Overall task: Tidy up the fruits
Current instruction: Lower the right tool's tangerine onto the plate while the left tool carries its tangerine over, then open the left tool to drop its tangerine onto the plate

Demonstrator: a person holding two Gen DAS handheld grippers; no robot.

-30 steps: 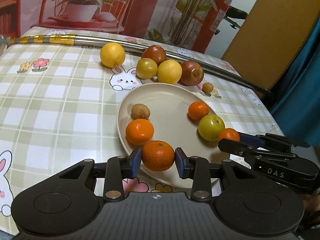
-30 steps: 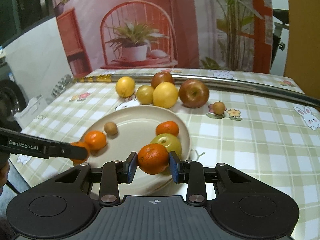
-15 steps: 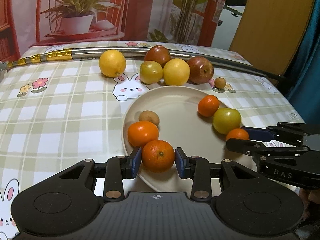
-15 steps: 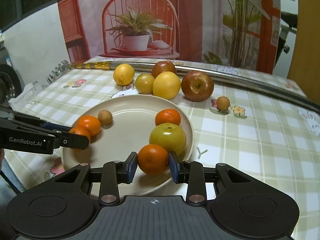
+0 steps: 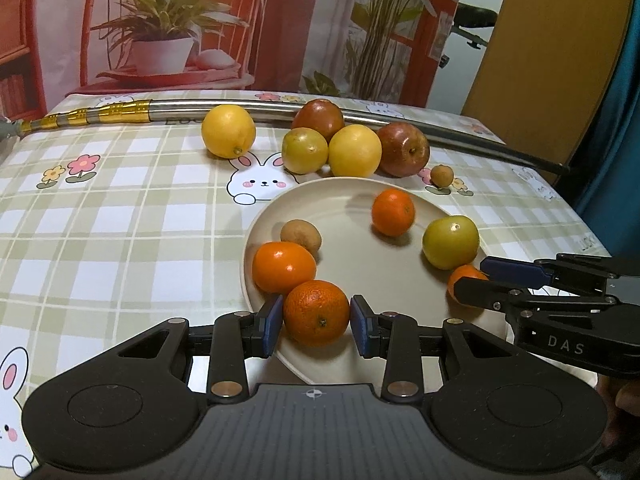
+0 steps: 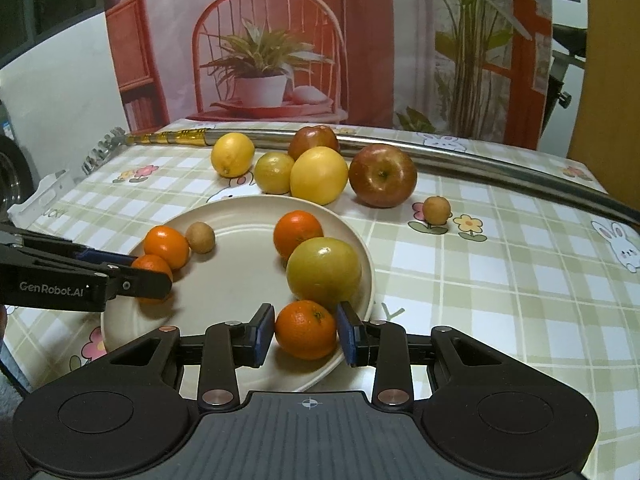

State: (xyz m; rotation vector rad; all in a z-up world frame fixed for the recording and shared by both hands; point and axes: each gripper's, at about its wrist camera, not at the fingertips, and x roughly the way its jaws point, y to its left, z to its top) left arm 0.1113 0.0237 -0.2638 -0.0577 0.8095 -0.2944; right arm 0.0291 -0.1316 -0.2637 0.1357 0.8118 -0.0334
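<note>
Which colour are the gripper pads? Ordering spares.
Blue pads, clearest in the right wrist view.

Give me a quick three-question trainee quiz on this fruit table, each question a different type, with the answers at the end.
1. How many small brown round fruits lie on the round cream plate?
2. True or false: the left hand-held gripper is empty.
3. What does the right hand-held gripper grip? A. yellow lemon B. orange mandarin C. red apple

Key: 1. one; 2. false; 3. B
</note>
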